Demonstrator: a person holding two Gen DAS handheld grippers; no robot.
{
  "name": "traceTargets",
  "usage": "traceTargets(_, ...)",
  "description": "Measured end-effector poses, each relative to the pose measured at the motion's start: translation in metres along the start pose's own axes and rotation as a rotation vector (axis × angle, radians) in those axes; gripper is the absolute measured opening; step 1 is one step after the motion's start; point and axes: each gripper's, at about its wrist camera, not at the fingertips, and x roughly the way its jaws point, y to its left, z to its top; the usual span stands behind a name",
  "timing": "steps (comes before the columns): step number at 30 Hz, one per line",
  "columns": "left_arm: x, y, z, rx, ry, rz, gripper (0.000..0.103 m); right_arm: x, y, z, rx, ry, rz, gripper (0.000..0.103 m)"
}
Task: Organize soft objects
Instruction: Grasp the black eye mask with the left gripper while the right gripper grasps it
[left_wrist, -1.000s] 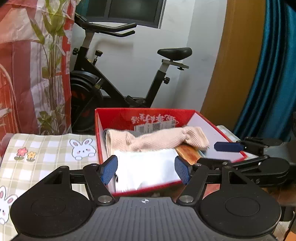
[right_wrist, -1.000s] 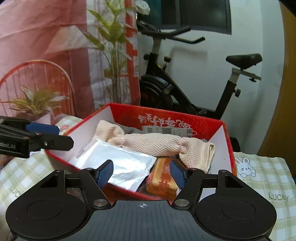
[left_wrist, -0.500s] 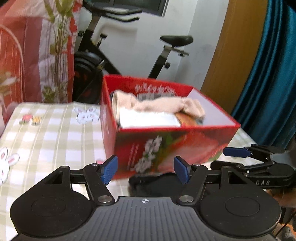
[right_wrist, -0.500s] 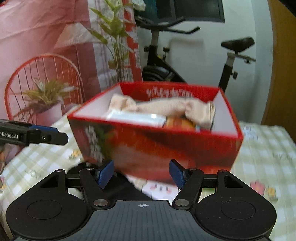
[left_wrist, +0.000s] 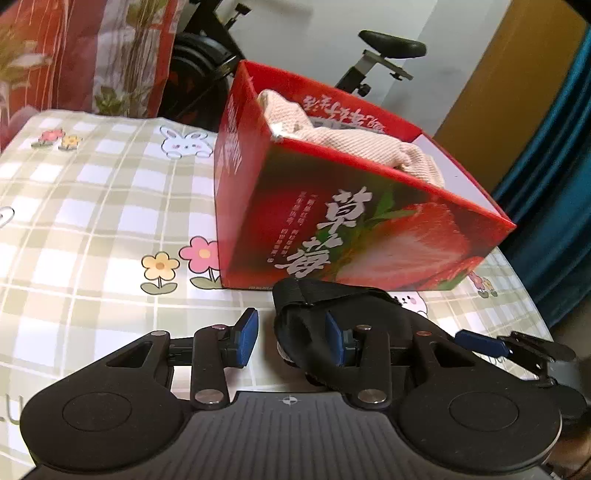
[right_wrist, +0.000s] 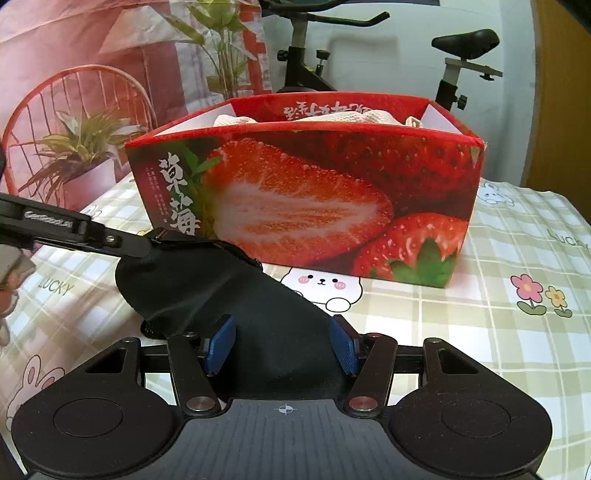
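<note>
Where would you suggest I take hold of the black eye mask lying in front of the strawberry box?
Grip the black eye mask at its two ends, coming from the near side: it lies flat and limp, its strap end toward the strawberry box, so one pinch would let it droop.

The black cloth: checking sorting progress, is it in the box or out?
Out. The black cloth lies on the table in front of the box.

A table under a green-and-white checked cloth (left_wrist: 92, 206) printed with rabbits and flowers carries two things directly — a red strawberry box (right_wrist: 306, 192), open-topped, standing toward the far side, and a black soft pouch with a strap (right_wrist: 229, 291) lying just in front of it, on the near side
</note>
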Motion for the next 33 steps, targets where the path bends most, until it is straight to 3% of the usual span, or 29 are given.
traceTargets(5,0.007,-0.001,-0.003,-0.028,0.010,-0.041,0.041,0.000,-0.002,0.001,0.005,-0.001,0.006,0.053)
traceTargets(8,0.005,-0.006,-0.005,0.018,-0.004,-0.017,0.019,-0.001,-0.003,0.000,0.007,-0.004,0.003,0.053)
traceTargets(11,-0.006,-0.003,-0.007,0.017,-0.035,-0.027,0.012,-0.003,-0.003,-0.001,0.017,-0.009,0.001,0.053)
traceTargets(16,-0.028,-0.014,-0.017,0.080,-0.093,0.005,0.011,-0.009,-0.006,-0.001,0.036,-0.022,-0.009,0.055)
traceTargets(20,-0.041,-0.013,-0.030,0.062,-0.117,0.024,0.010,-0.015,-0.014,-0.003,0.082,-0.024,-0.014,0.056)
traceTargets(28,-0.040,0.003,-0.059,-0.018,-0.054,0.031,0.011,-0.017,-0.024,-0.009,0.148,-0.012,0.004,0.056)
traceTargets(33,-0.039,0.003,-0.062,-0.016,-0.048,0.038,0.011,-0.017,-0.020,-0.010,0.150,-0.002,0.016,0.056)
